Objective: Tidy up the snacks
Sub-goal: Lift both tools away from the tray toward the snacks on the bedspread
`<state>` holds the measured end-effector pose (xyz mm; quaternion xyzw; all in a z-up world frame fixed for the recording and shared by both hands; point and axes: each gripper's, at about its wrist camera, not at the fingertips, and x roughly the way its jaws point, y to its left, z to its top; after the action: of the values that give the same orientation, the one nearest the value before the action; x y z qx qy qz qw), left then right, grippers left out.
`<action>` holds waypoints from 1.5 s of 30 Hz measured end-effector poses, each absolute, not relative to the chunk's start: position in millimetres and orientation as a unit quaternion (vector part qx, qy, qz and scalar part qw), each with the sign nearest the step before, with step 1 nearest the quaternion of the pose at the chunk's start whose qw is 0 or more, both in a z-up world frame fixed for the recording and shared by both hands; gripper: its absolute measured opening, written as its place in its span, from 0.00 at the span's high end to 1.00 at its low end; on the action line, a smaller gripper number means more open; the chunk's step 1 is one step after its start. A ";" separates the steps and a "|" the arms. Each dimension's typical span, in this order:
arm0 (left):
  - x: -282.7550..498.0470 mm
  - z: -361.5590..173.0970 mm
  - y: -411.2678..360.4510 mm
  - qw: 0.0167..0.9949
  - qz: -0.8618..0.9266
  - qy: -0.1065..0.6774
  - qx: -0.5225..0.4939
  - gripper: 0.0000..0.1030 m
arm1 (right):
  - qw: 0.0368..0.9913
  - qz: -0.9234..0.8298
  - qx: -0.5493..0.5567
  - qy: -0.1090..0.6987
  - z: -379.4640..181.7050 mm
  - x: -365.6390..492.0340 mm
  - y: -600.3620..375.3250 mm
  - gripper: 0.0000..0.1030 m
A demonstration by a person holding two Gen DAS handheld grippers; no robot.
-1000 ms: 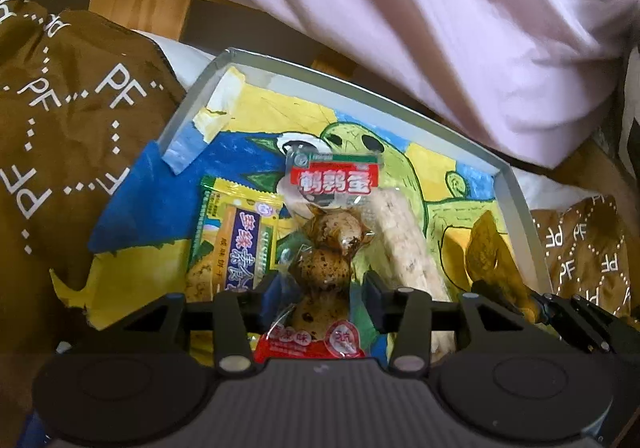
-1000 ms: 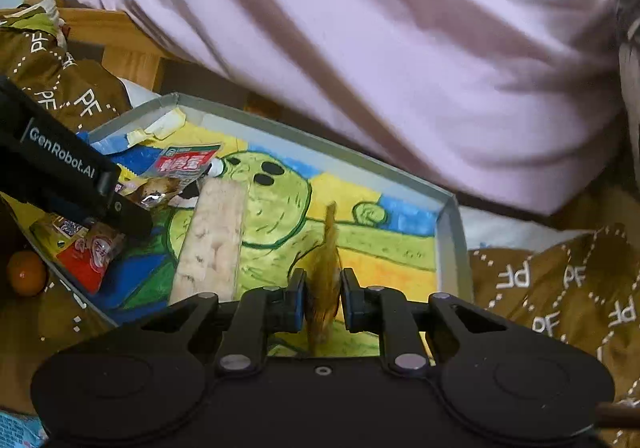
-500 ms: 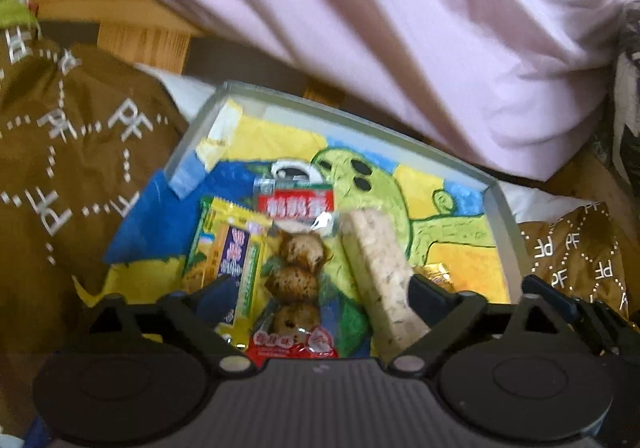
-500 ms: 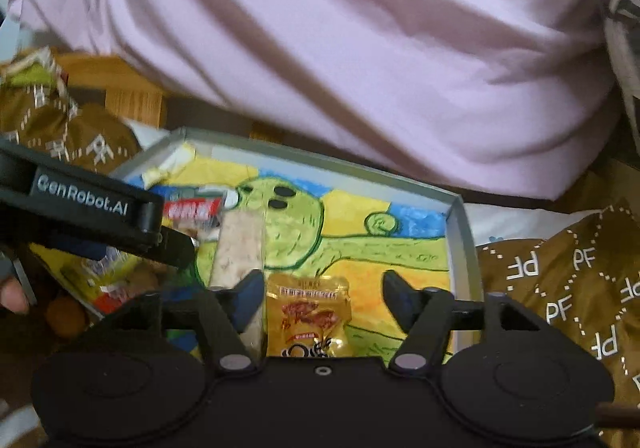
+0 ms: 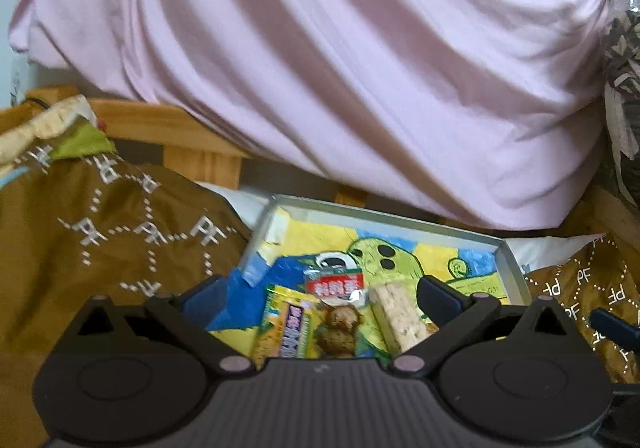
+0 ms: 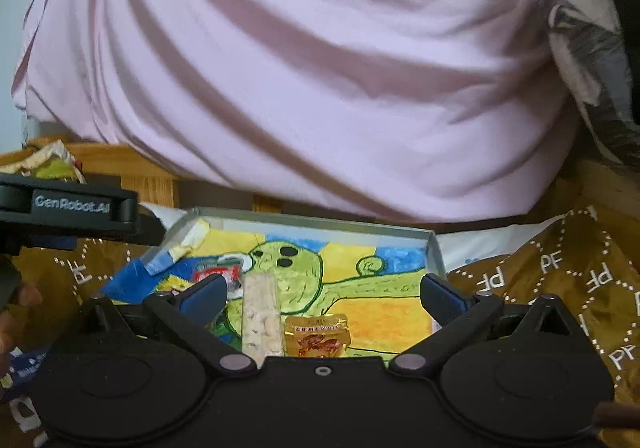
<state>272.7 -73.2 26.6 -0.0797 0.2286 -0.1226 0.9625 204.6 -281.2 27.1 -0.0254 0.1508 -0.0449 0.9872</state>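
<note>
Both tools have let go and pulled back since a second ago: the left one was pinching the egg pack, the right one the gold pouch, and each now hangs empty above the tray. From the left wrist, the left tool (image 5: 320, 298) has its fingers spread wide over the tray (image 5: 508, 260), whose floor is a painted green creature on yellow and blue. Inside lie a yellow bar (image 5: 286, 322), the egg pack (image 5: 336, 312) with a red label I cannot read, and a pale cereal bar (image 5: 396, 314), side by side. Brown cloth (image 5: 120, 232) printed "PF" bunches against the tray's left edge, and pink bedding (image 5: 340, 68) looms behind. From the right wrist, the right tool (image 6: 322, 298) is likewise spread; the gold pouch (image 6: 318, 336) lies flat in the tray just right of the cereal bar. At left the other tool's arm, marked "GenRobot.AI" (image 6: 72, 204), crosses above the tray's corner.
</note>
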 end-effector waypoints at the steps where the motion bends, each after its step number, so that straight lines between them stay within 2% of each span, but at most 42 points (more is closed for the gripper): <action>1: 269.1 28.6 -70.8 0.963 -0.118 0.228 -0.079 0.00 | 0.988 -0.044 -0.024 0.147 29.1 201.0 -281.2 0.01; 14: 216.3 38.3 -32.4 0.961 -0.071 0.221 -0.147 0.00 | 0.990 -0.056 -0.006 0.131 47.2 136.6 -281.0 0.01; 24: 170.2 36.6 -30.4 0.957 -0.083 0.244 -0.130 0.00 | 0.983 -0.056 0.038 0.169 47.8 92.2 -283.1 0.01; 37: 106.7 20.1 -37.0 0.960 -0.104 0.255 -0.055 0.00 | 0.969 -0.048 0.068 0.234 31.5 41.8 -270.2 0.01; 45: 83.0 16.6 -21.7 0.960 -0.080 0.266 -0.048 0.00 | 0.967 -0.055 0.064 0.239 29.8 23.9 -263.0 0.01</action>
<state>83.0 -21.7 16.5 -0.0483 0.2656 -0.0803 0.9595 23.9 -263.0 29.8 0.0644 0.2389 -0.0552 0.9673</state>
